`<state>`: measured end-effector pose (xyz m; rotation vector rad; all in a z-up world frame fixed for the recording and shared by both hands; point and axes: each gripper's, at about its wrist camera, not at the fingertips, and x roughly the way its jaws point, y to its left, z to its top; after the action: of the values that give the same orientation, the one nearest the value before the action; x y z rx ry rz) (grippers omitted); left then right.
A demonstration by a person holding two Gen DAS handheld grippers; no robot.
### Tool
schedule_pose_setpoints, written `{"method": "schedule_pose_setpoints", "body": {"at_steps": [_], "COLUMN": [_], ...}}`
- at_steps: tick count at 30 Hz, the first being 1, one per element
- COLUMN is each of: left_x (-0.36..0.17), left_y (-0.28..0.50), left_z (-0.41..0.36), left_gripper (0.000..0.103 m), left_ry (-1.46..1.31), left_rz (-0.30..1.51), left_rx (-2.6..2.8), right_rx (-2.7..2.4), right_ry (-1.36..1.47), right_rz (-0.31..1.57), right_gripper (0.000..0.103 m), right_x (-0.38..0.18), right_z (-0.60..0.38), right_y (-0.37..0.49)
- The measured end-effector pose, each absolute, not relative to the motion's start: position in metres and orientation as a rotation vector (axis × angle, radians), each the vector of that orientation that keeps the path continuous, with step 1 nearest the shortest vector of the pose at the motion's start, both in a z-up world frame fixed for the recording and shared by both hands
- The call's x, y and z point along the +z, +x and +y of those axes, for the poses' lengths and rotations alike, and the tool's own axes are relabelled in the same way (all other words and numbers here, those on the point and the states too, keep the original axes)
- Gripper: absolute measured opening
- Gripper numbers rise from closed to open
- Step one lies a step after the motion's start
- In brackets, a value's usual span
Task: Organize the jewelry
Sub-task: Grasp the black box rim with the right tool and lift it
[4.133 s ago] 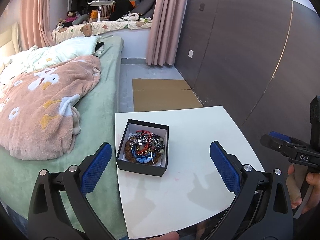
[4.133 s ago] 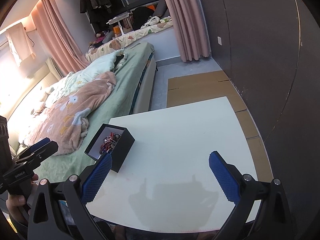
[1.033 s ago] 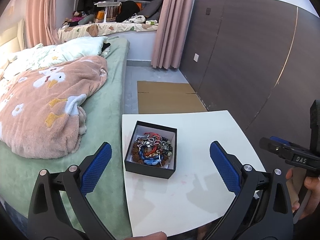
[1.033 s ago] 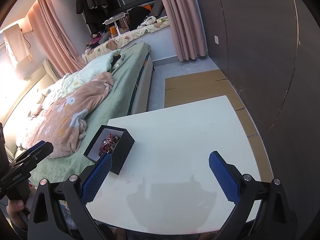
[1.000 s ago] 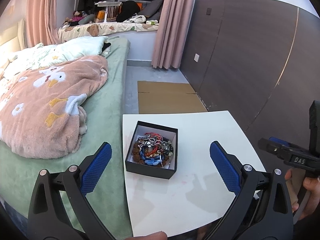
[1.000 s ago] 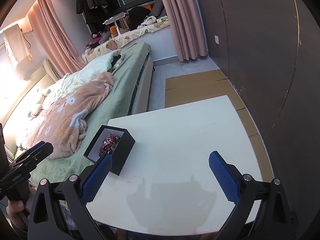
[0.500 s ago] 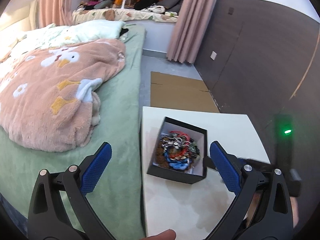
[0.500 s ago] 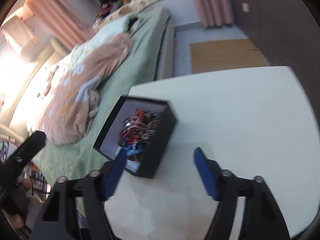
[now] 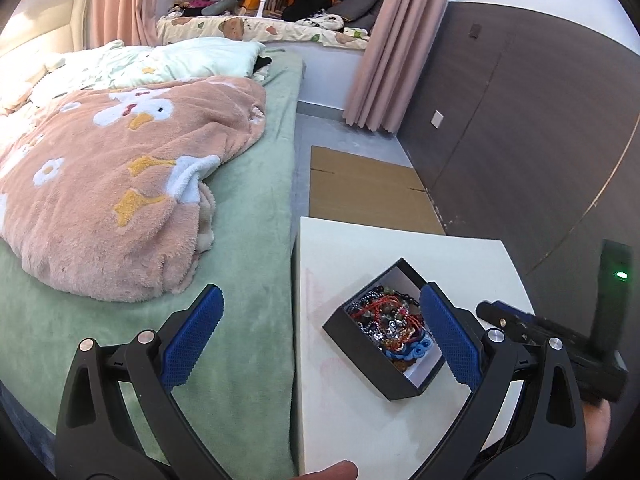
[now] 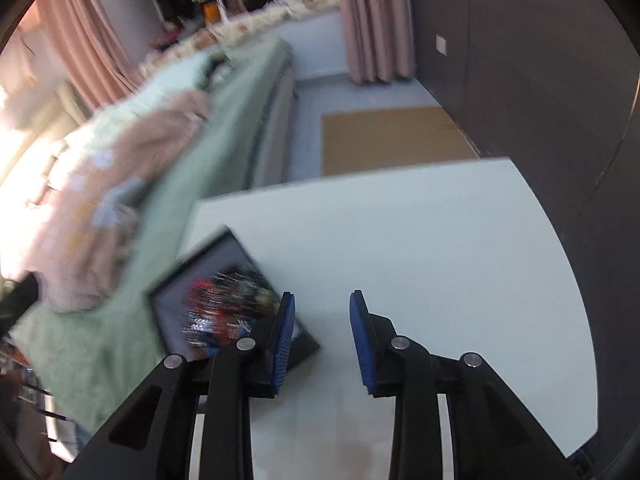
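Observation:
A black open box (image 9: 384, 344) holds a tangle of bead bracelets and cords (image 9: 390, 322) on the white table (image 9: 352, 248). My left gripper (image 9: 320, 336) is wide open over the table's left edge, its right finger beside the box. The box also shows, blurred, in the right wrist view (image 10: 216, 300). My right gripper (image 10: 322, 336) is partly open and empty, its left finger at the box's right corner. The right gripper's body shows in the left wrist view (image 9: 560, 340) just right of the box.
A bed with a green cover (image 9: 248, 216) and a pink fleece blanket (image 9: 104, 184) lies against the table's left side. A dark wall panel (image 9: 520, 128) runs on the right. Flat cardboard (image 9: 368, 188) lies on the floor beyond the table.
Both grippers have swung left toward the box. My right gripper has closed from wide open to a narrow gap and moved up to the box. The right view is motion-blurred.

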<state>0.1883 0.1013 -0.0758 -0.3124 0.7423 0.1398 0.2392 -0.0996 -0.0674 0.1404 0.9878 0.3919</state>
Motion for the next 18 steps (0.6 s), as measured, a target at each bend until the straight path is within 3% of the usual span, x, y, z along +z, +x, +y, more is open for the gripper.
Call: {"method": "schedule_pose_setpoints", "body": {"at_steps": [10,12,13,18], "left_x": [-0.073,-0.075,-0.075,-0.076], "left_y": [0.184,0.184,0.185,0.187], "left_z": [0.111,0.112,0.112,0.105], "left_gripper": [0.098,0.098,0.098,0.098], "left_ry": [-0.293,-0.299,-0.300,-0.283], "left_rz": [0.719,0.725,0.727,0.732], "left_rx": [0.206,0.209,0.208,0.198], "right_rx": [0.725,0.725,0.736,0.741], "right_ry": [0.076,0.046,0.058,0.163], "right_rz": [1.181,1.170,1.175,1.167], "right_gripper": [0.029,0.022,0.011,0.008], "right_x": [-0.114,-0.112,-0.113,-0.108], "right_z": [-0.023,-0.023,-0.025,-0.038], "right_y": [0.232,0.230,0.231,0.230]}}
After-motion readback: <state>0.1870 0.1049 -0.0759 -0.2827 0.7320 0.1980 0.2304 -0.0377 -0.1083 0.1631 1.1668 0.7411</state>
